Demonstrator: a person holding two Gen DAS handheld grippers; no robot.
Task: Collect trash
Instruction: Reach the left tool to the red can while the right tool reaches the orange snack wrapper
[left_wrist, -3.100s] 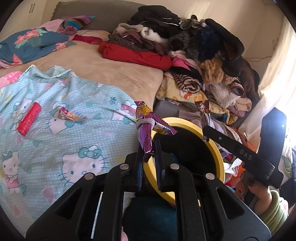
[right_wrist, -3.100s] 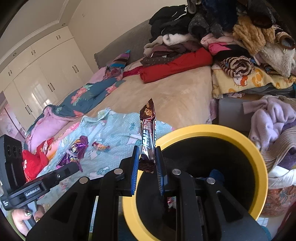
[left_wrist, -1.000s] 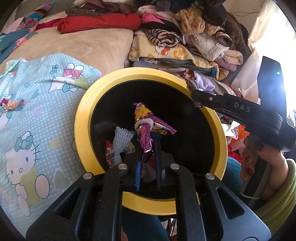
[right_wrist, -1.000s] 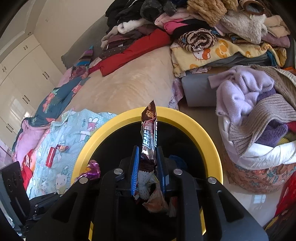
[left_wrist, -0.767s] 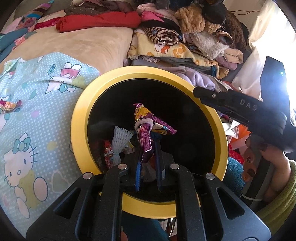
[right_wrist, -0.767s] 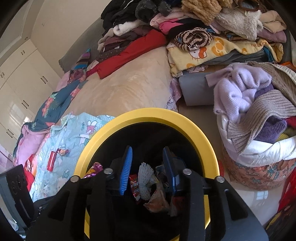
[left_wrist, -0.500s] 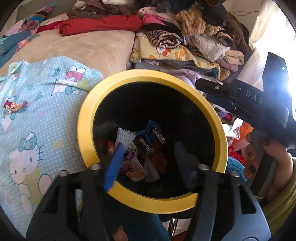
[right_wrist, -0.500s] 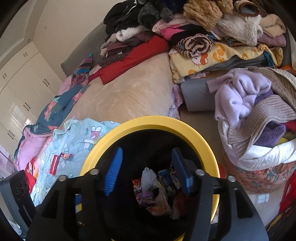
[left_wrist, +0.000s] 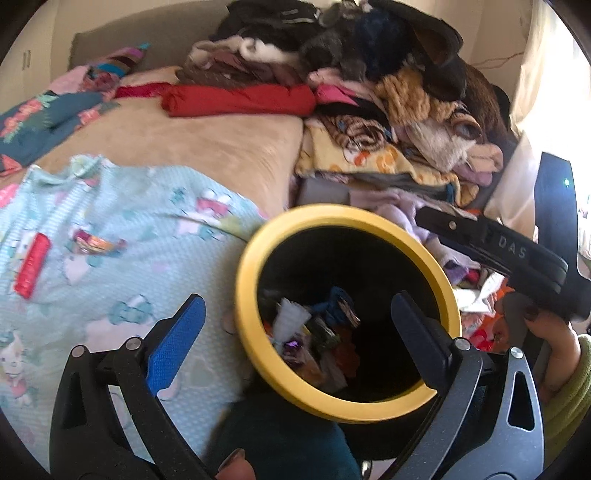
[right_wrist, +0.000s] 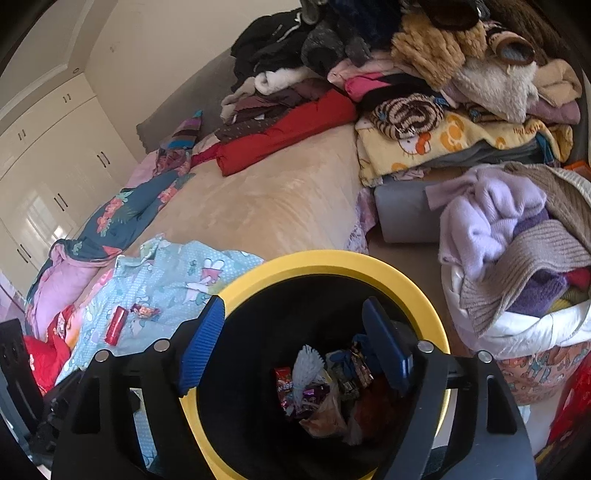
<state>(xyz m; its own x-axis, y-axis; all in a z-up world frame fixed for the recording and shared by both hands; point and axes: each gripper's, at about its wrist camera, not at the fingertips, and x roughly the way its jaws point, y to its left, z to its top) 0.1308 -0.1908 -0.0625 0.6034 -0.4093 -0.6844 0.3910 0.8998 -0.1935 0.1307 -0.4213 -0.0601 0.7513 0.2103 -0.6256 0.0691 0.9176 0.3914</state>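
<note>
1. Foil and thin plastic make up what is left to collect: a red wrapper (left_wrist: 32, 266) and a crumpled multicoloured wrapper (left_wrist: 96, 242) lie on the pale blue cartoon-print sheet (left_wrist: 110, 206), toward its left edge, near each other but apart
2. Left gripper (left_wrist: 295, 336) has its jaws opening, nothing between them; I see only the bin mouth through the gap
3. Right gripper (right_wrist: 293, 343) also has its jaws opening, nothing between the blue pads (right_wrist: 203, 343); it hangs over the bin
4. Yellow-rimmed black bin (right_wrist: 332, 260) stands at the near edge of the bed (right_wrist: 266, 206), beside the sheet; wrappers and a white frilled piece (right_wrist: 304, 365) sit at its bottom
5. Handling, my judgement: both wrappers look very light and limp; they should crush under the pads and offer no stiffness, and glossy film may slip
6. Red wrapper looks flat and elongated, so I would pinch across its short width near the middle; its flat lie on soft cloth risks catching the sheet with it
7. Crumpled wrapper has raised twisted ends; I would take one of those rather than the body
8. Sheet is soft and loose, so a low approach could drag it
9. Blur in the left view hides finer wrapper detail
</note>
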